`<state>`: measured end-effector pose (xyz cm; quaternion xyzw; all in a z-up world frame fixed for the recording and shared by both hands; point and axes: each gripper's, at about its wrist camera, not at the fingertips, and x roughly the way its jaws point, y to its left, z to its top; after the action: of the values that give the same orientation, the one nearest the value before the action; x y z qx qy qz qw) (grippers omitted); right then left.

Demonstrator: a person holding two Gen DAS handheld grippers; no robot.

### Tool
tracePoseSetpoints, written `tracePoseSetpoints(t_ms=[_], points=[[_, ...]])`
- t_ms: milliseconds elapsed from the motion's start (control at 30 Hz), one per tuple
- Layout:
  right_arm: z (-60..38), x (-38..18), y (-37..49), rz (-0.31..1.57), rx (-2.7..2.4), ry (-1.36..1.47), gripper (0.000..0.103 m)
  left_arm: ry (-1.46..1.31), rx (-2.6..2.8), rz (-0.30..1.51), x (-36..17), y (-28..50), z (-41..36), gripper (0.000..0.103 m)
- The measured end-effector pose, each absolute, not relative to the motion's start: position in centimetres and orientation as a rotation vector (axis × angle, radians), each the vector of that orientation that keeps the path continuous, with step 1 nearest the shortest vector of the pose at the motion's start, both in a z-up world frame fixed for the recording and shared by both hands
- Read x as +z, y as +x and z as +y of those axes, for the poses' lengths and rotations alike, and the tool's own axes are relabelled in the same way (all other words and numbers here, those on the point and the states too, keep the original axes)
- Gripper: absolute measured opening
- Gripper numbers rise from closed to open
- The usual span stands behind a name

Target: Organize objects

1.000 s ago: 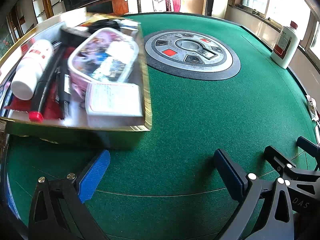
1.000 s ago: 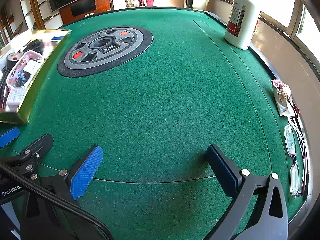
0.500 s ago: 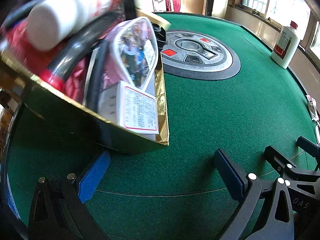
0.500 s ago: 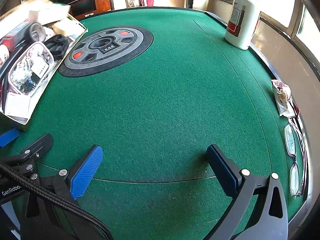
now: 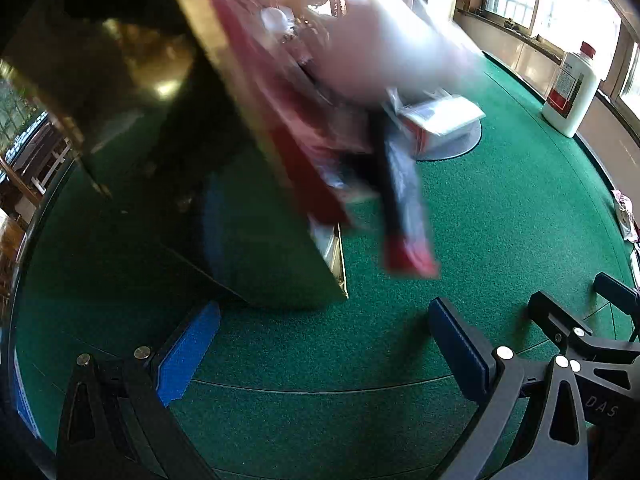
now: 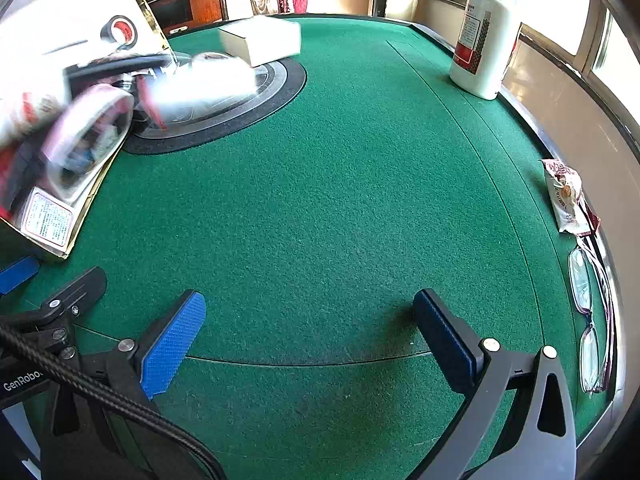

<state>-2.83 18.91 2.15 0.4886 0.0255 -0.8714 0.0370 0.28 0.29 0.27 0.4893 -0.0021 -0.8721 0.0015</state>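
I see the gold box point(image 5: 132, 92) tipped steeply on its edge at the left side of the green table point(image 6: 340, 200), and its contents are blurred in mid-spill toward the round black and grey disc point(image 6: 280, 84) in the middle of the felt. In the right wrist view a clear oval case point(image 6: 86, 140) and a small white labelled packet point(image 6: 48, 220) lie at the lower open edge of the box, a roll of tape point(image 6: 119, 31) shows higher inside it, and a white carton point(image 6: 262, 42) is over the far side of the disc; I cannot tell if it is touching the table. In the left wrist view a dark long thing with a red end point(image 5: 404, 220) hangs out of the box over the felt, too blurred for me to name. My left gripper point(image 5: 324, 344) is low over the table just in front of the box, its jaws spread wide and grasping nothing. My right gripper point(image 6: 308, 332) is beside it over bare felt, also released with the jaws wide apart. Near the right rim stands a white bottle with a red cap point(image 6: 482, 36), and further along the same rim lie a snack packet point(image 6: 566, 196) and a pair of glasses point(image 6: 588, 320).
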Motion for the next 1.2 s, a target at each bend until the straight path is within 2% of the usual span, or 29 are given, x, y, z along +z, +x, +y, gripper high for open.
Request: tracePoseSetpoints(t_ms=[1200], points=[[18.57,2.27,-1.88,0.077,-2.675,1.499,0.103,1.536,-2.737,-0.007,0.23,0.31,-0.48,0.102]])
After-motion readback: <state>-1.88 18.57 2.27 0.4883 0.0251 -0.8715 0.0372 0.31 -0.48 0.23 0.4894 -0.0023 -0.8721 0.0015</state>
